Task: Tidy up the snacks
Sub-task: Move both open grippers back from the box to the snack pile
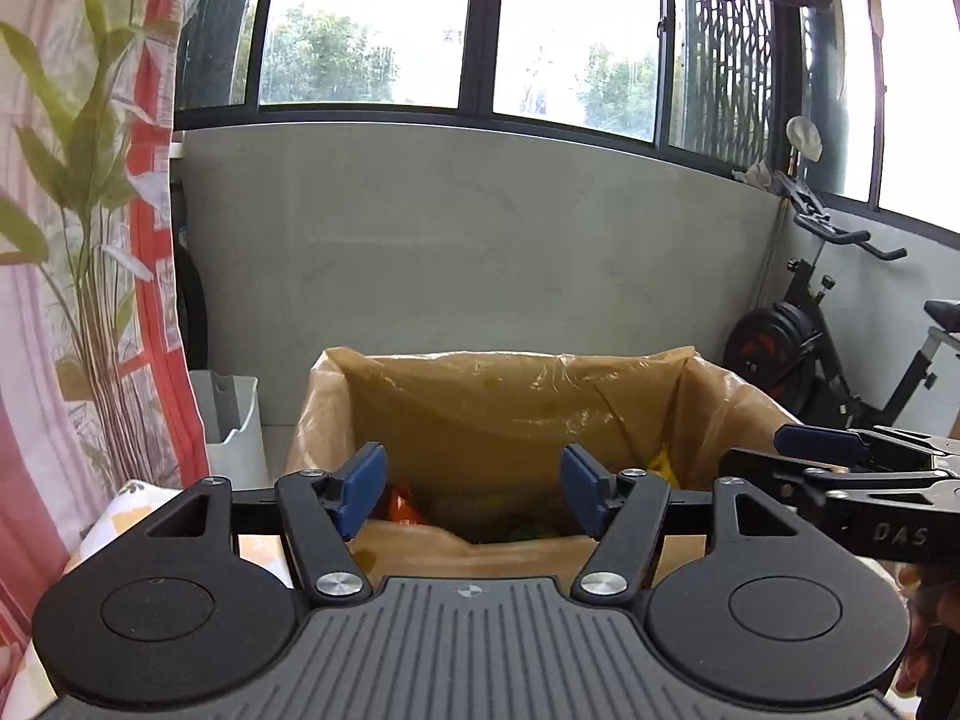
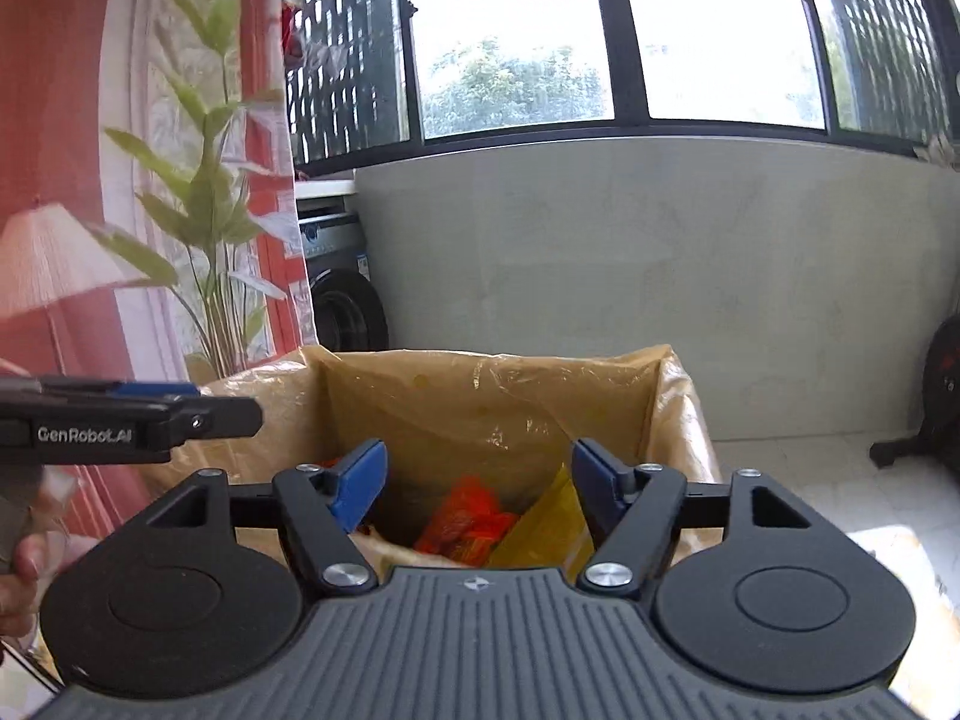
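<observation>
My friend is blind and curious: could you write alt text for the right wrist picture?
A handheld right gripper with open, empty blue jaws points into a cardboard box lined with clear plastic, where an orange snack packet and a yellow packet lie. The left gripper reaches in from the left, before a leafy-print curtain and big windows.

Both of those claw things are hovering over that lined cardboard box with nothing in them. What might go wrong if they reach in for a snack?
1. The thin plastic liner drapes loosely over the box rim, so a fingertip might snag or tear it.
2. The left hand-held gripper and right hand-held gripper sit close together over one narrow opening and may bump.
3. The orange packet and yellow packet overlap deep inside, so a grab might catch both.
</observation>
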A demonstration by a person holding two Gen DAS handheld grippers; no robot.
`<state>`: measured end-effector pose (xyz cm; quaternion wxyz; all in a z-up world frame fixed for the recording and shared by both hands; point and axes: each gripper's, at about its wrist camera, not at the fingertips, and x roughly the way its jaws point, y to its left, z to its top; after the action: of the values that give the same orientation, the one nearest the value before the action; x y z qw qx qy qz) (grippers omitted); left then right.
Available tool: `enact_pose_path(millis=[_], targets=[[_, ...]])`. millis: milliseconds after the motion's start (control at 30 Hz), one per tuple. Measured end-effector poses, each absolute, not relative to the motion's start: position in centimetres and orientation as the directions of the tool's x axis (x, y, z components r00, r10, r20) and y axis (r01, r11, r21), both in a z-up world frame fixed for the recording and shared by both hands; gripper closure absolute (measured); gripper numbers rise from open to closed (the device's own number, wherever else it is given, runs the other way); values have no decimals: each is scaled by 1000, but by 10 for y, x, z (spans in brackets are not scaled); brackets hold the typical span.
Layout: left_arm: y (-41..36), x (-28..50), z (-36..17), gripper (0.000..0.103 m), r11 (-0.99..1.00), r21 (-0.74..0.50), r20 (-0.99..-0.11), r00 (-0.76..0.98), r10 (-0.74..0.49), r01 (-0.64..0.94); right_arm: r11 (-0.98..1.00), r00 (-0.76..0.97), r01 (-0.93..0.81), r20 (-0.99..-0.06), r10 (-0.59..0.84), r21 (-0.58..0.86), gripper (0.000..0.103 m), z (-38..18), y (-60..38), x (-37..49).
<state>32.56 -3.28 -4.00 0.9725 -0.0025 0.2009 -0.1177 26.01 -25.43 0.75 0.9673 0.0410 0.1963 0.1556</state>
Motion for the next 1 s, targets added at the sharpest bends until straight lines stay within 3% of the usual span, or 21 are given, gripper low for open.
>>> enact_pose_path(millis=[333,433,667,1000], targets=[[9,261,-39,35,967,-69,-366,896,-252,244,922,861,-386,-343,376,40,24,15,-270,181],[13,242,-44,35,969,-56,-364,898,-246,242,900,824,-435,-412,389,-20,15,1,-271,164],[23,223,-69,35,969,-93,-393,885,-249,231,807,719,-564,-583,378,-174,7,-51,-271,136],[22,222,-112,35,972,-89,-467,853,-232,215,763,600,-636,-696,394,-116,7,-85,-268,161]])
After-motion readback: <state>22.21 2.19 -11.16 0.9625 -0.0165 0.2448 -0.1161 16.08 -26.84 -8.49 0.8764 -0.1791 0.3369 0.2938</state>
